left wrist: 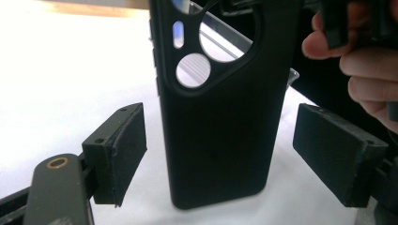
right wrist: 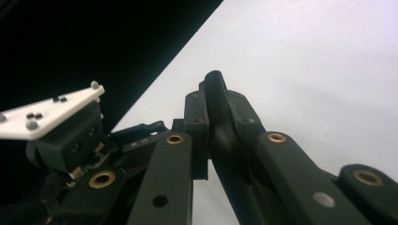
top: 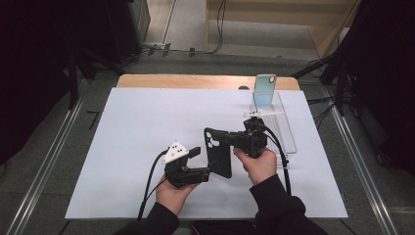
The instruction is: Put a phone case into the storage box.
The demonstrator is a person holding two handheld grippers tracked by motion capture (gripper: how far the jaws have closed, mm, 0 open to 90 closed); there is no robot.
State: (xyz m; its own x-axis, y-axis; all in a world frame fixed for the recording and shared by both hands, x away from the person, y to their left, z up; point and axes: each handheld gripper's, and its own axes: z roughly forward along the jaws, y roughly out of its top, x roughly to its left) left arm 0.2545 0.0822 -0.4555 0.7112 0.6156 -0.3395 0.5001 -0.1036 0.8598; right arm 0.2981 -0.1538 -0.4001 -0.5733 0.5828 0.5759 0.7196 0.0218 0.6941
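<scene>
A black phone case (top: 219,152) with camera cut-outs hangs above the white sheet, held by its upper part in my right gripper (top: 224,137). In the right gripper view the two jaws of that gripper (right wrist: 217,123) are shut on the case's thin edge (right wrist: 221,140). My left gripper (top: 201,162) is at the case's lower end. In the left gripper view the case (left wrist: 220,108) stands upright between the left gripper's two pads (left wrist: 123,152), with a gap on each side, so this gripper (left wrist: 220,159) is open. The left gripper (right wrist: 70,136) also shows in the right gripper view.
The white sheet (top: 132,127) covers a wooden table (top: 195,81). A clear acrylic stand (top: 281,122) at the back right holds a pale teal phone case (top: 265,90) upright. Grey floor and cables surround the table.
</scene>
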